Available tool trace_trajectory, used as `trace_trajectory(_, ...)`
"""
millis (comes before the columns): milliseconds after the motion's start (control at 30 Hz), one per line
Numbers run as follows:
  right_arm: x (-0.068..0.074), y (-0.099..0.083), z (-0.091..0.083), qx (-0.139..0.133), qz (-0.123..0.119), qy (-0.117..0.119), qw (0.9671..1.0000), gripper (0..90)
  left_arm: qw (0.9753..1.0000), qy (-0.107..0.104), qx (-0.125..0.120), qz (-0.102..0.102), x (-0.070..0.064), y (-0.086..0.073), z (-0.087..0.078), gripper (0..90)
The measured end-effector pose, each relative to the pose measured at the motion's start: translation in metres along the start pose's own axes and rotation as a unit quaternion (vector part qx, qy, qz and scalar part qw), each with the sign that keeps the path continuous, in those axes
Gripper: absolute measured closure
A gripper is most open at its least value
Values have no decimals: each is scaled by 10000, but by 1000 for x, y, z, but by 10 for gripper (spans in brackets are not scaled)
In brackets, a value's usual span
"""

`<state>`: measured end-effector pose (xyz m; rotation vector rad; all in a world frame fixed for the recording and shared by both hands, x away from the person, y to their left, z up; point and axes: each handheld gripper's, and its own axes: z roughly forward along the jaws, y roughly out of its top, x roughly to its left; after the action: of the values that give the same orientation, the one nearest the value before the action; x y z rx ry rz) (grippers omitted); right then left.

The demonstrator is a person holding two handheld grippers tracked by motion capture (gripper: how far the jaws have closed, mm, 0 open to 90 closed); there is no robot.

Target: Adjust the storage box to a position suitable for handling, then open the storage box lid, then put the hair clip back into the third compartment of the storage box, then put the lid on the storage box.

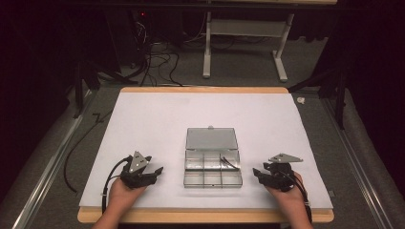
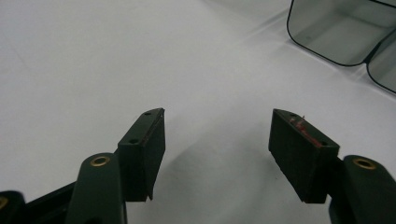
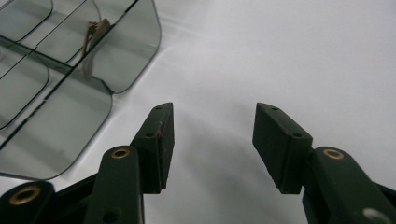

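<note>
White table (image 1: 143, 119) with wide bare sheet behind and beside, clear compartment box (image 1: 212, 162) lay open at centre front, left gripper (image 1: 152, 168) and right gripper (image 1: 258, 172) flanked it well apart, jaws spread, empty, thin dark piece (image 3: 91, 39) in a compartment, plainer in right gripper view.

— What is around the table (image 1: 143, 89)?
— A grey carpet floor (image 1: 239, 71), black cables (image 1: 157, 59) on it, and a white desk frame (image 1: 243, 28) behind. The room is dark.
</note>
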<state>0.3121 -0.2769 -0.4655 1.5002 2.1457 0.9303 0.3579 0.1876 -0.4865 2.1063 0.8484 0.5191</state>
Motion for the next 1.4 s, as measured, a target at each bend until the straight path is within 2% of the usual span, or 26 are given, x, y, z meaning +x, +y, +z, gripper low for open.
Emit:
trace_trajectory(100, -4, -3, 1, -64, 141, 8, 9999, 478, 10000, -19, -14, -53, 1, 0, 0, 380)
trace_trajectory(233, -5, -3, -1, -166, 323, 17, 9993, 471, 9997, -51, 33, -245, 5, 1, 1, 387)
trace_trajectory(367, -2, 3, -3, -326, 357, 57, 9988, 461, 9992, -63, 52, -398, 8, 2, 0, 375)
trace_trajectory(467, 3, 9, -5, -417, 346, 65, 9985, 459, 9981, -237, 17, -566, 8, 4, 0, 369)
trace_trajectory(600, 10, 16, -7, -542, 293, 145, 9980, 455, 9973, -381, -113, -625, 5, 10, -3, 366)
trace_trajectory(700, 13, 22, -7, -555, 287, 214, 9978, 447, 9945, -552, -366, -809, 3, 18, -5, 374)
trace_trajectory(833, 14, 32, -5, -554, 187, 231, 9980, 445, 9921, -773, -432, -889, 2, 30, 1, 419)
trace_trajectory(933, 14, 39, 1, -523, 179, 212, 9982, 438, 9931, -738, -367, -836, 0, 41, 10, 433)
trace_trajectory(1067, 10, 48, 10, -490, 221, 240, 9983, 450, 9932, -689, -361, -861, 1, 54, 19, 432)
trace_trajectory(1267, 6, 61, 21, -482, 269, 253, 9982, 449, 9921, -643, -311, -1033, 5, 70, 34, 433)
trace_trajectory(1400, 5, 70, 27, -400, 323, 255, 9984, 451, 9922, -607, -222, -1070, 6, 79, 44, 433)
